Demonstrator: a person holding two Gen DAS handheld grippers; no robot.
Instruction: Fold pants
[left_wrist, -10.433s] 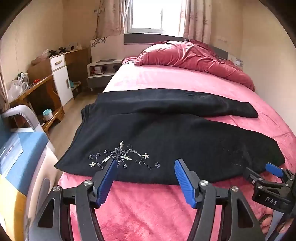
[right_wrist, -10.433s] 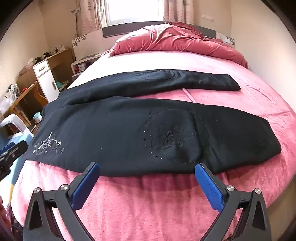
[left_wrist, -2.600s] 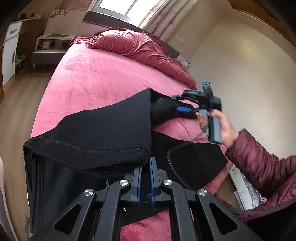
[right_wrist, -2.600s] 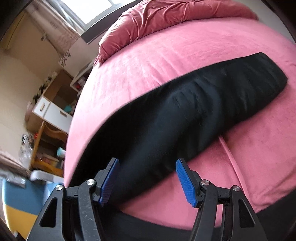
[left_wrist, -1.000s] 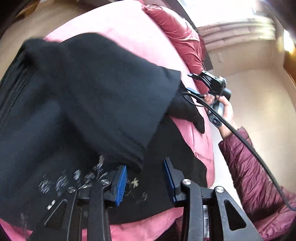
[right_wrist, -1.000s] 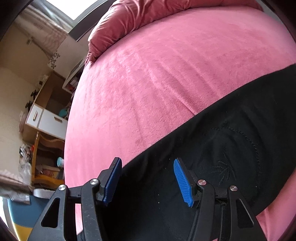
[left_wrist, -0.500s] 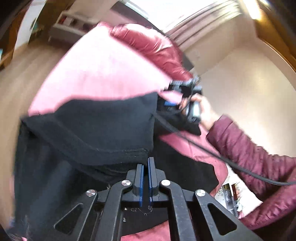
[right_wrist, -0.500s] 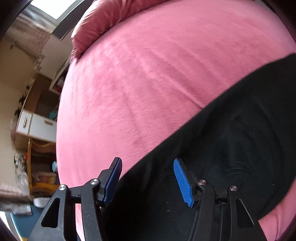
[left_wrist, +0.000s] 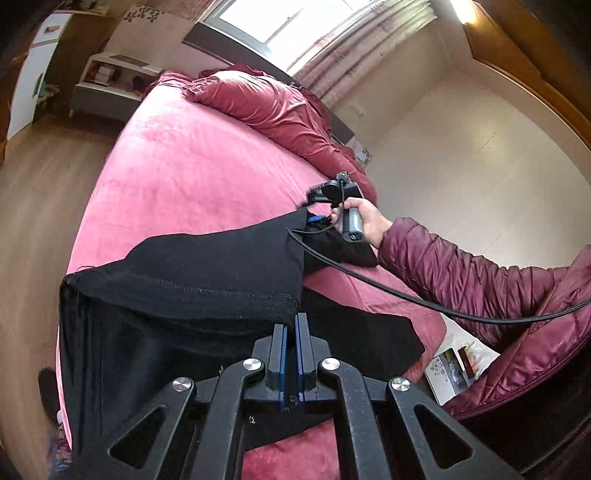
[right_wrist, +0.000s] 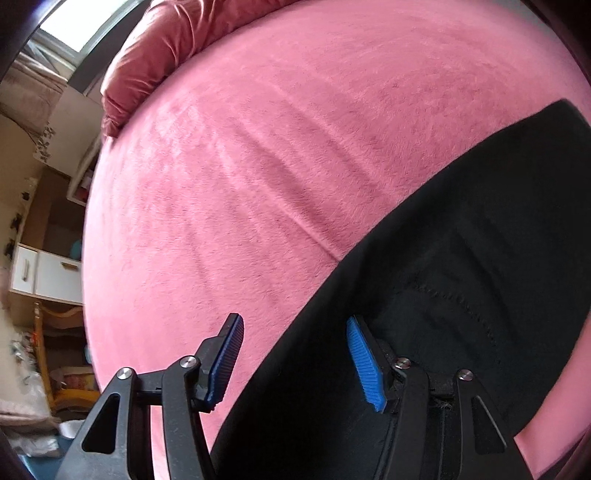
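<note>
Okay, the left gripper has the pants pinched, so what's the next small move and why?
Probably close the right gripper on the pants edge: its jaws, just closing, stand apart over the black fabric, unpressed, while the left gripper already clamps the hem, lifted off the bed.

Daylight from the blown-out window lights both views; fisheye edges bend and darken.

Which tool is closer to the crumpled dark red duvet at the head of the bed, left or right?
Right. The right tool reaches further up the pink bed toward the crumpled dark red duvet. The left tool sits near the foot edge, shut on the black pants.
</note>
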